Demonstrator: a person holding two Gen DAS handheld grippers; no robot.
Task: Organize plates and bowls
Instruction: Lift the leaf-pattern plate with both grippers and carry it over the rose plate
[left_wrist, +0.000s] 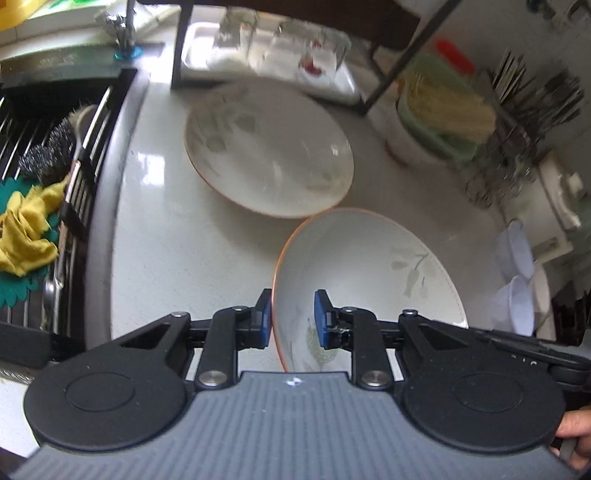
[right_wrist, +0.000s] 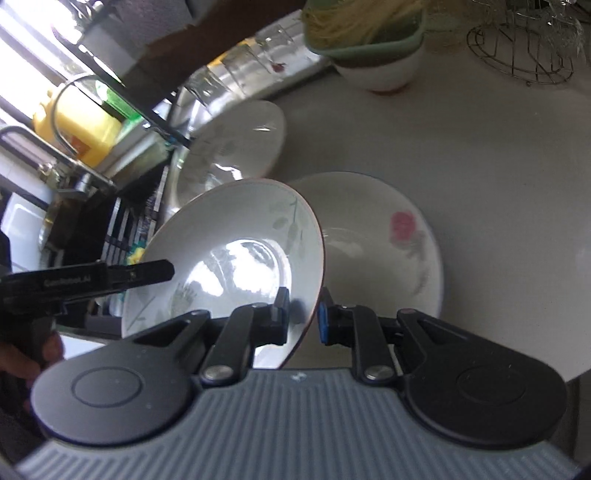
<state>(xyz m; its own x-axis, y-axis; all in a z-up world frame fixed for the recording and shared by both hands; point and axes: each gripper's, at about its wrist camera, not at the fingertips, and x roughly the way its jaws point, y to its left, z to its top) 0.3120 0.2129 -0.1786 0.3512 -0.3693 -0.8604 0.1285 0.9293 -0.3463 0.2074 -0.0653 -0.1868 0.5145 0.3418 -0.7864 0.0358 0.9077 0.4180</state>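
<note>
Both claws hold one bowl between them, clear of the tabletop (left_wrist: 177, 258). The left claw (left_wrist: 291, 319) is closed down on the bowl (left_wrist: 369, 273) at its near rim, one pad inside the wall and one outside. The right claw (right_wrist: 303, 314) grips the opposite rim in the same manner, nearly closed, the thin wall between its pads.

The bowl is white, with an orange edge and a pale leaf pattern, and it hangs tilted. A like-patterned plate (left_wrist: 269, 147) lies flat on the tabletop beyond it. A second plate with a pink rose (right_wrist: 384, 240) lies just behind the bowl in the right wrist view.

To carry well, the two hands should probably move together and keep their spacing, since any drift would twist the rim in the pads. Levelling the bowl before setting it down would likely prevent a chipped edge. Both views are blurred.

The tabletop is pale, glossy stone. A sink (left_wrist: 48, 147) with a yellow cloth (left_wrist: 26, 229) lies to the left. A dark rack (left_wrist: 273, 44) of glasses stands behind, and a cutlery basket (left_wrist: 524, 122) to the right.
</note>
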